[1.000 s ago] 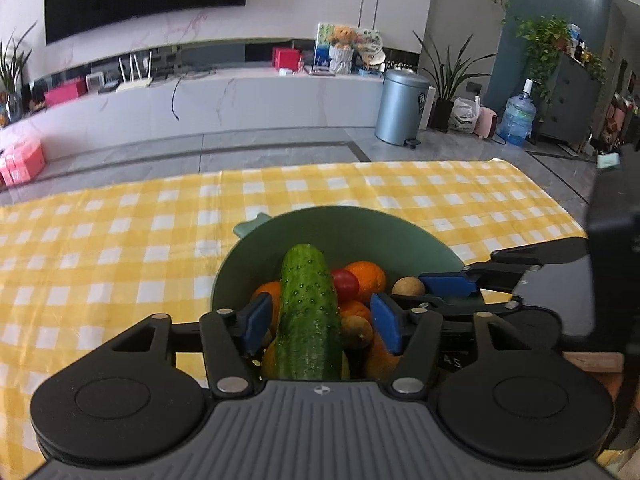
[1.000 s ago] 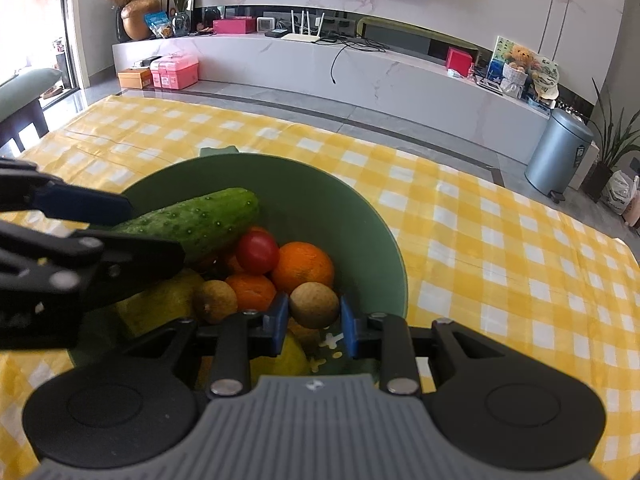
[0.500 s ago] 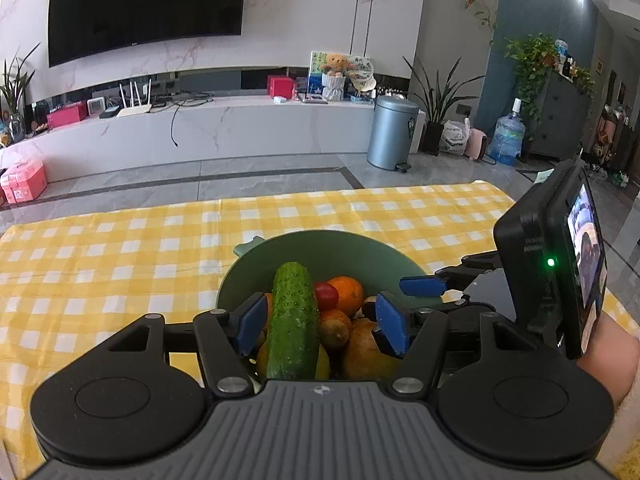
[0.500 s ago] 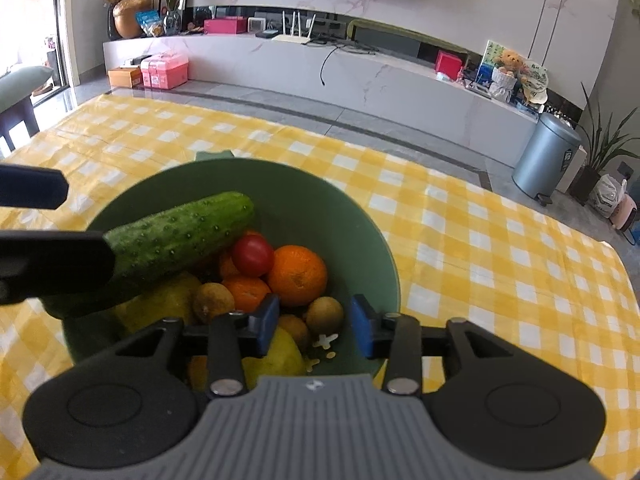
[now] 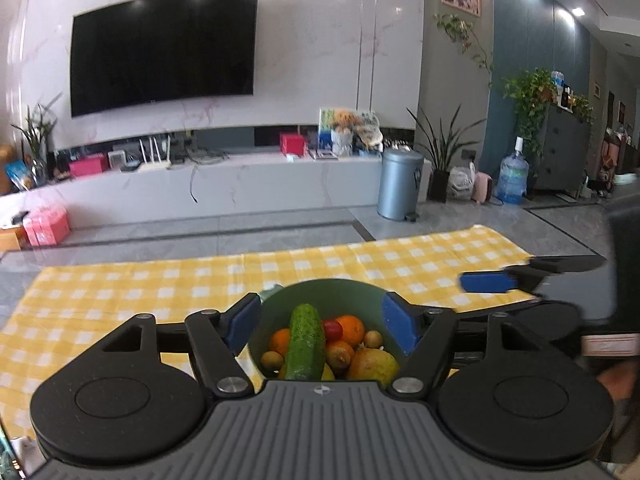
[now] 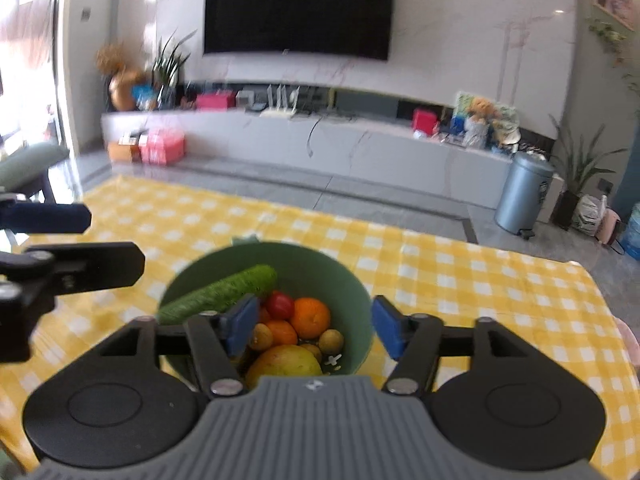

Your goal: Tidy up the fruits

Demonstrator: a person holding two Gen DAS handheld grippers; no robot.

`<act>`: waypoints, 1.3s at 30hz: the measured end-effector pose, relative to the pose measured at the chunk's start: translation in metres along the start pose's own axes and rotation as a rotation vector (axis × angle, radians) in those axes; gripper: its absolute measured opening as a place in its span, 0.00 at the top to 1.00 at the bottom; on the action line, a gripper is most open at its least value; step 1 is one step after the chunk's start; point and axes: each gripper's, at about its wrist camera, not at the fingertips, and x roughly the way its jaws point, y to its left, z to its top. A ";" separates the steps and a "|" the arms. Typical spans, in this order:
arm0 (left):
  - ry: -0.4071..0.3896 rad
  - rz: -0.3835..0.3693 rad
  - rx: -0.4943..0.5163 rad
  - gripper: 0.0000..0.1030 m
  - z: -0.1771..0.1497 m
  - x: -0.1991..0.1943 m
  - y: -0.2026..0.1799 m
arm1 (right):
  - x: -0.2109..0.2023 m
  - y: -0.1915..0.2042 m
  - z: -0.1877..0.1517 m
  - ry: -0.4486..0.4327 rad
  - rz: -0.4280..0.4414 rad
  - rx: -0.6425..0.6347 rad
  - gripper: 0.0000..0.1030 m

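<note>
A green bowl (image 5: 344, 292) (image 6: 340, 276) stands on the yellow checked tablecloth (image 5: 120, 296) (image 6: 480, 280). It holds a cucumber (image 5: 305, 340) (image 6: 224, 292), oranges (image 5: 351, 328) (image 6: 311, 317), a red tomato (image 5: 332, 330) (image 6: 280, 305), small brown fruits (image 6: 331, 340) and a yellow-red mango (image 5: 374, 364) (image 6: 286, 362). My left gripper (image 5: 322, 324) is open and empty, raised above and behind the bowl. My right gripper (image 6: 312, 326) is open and empty, also raised behind the bowl. Each gripper shows at the other view's edge (image 5: 492, 282) (image 6: 44, 218).
The table's far edge meets a grey floor. Beyond stand a long white TV console (image 5: 200, 192), a grey bin (image 5: 400, 184) (image 6: 522, 192), pink boxes (image 5: 46, 224) and potted plants (image 5: 444, 152). A green chair (image 6: 24, 164) stands at the left.
Both grippers have opened wider and pulled up and back from the bowl, which now looks smaller and lower. The cucumber and the small brown fruit lie released in the bowl.
</note>
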 end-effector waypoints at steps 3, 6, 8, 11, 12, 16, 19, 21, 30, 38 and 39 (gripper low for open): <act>-0.008 0.027 0.008 0.14 -0.003 -0.012 -0.003 | -0.030 0.001 -0.003 -0.049 -0.012 0.040 0.30; -0.018 0.063 0.029 0.12 -0.007 -0.024 -0.010 | -0.058 0.004 -0.010 -0.089 -0.029 0.060 0.25; -0.017 0.088 0.034 0.09 -0.012 -0.029 -0.012 | -0.075 0.008 -0.017 -0.109 -0.044 0.063 0.22; -0.001 0.142 0.037 0.08 -0.017 -0.034 -0.015 | -0.097 0.009 -0.027 -0.130 -0.059 0.111 0.15; 0.008 0.159 0.045 0.08 -0.019 -0.035 -0.016 | -0.103 0.009 -0.030 -0.131 -0.060 0.131 0.15; 0.031 0.181 0.077 0.08 -0.030 -0.040 -0.018 | -0.120 0.014 -0.044 -0.118 -0.063 0.182 0.13; 0.068 0.190 0.086 0.08 -0.037 -0.041 -0.019 | -0.127 0.020 -0.054 -0.113 -0.069 0.181 0.13; 0.091 0.184 0.085 0.08 -0.042 -0.039 -0.020 | -0.130 0.022 -0.060 -0.113 -0.076 0.179 0.13; 0.115 0.174 0.071 0.08 -0.059 -0.040 -0.019 | -0.131 0.033 -0.078 -0.118 -0.075 0.143 0.13; 0.145 0.171 0.053 0.08 -0.064 -0.025 -0.016 | -0.114 0.026 -0.082 -0.092 -0.081 0.178 0.13; 0.150 0.171 0.053 0.08 -0.064 -0.023 -0.016 | -0.112 0.025 -0.083 -0.087 -0.080 0.182 0.13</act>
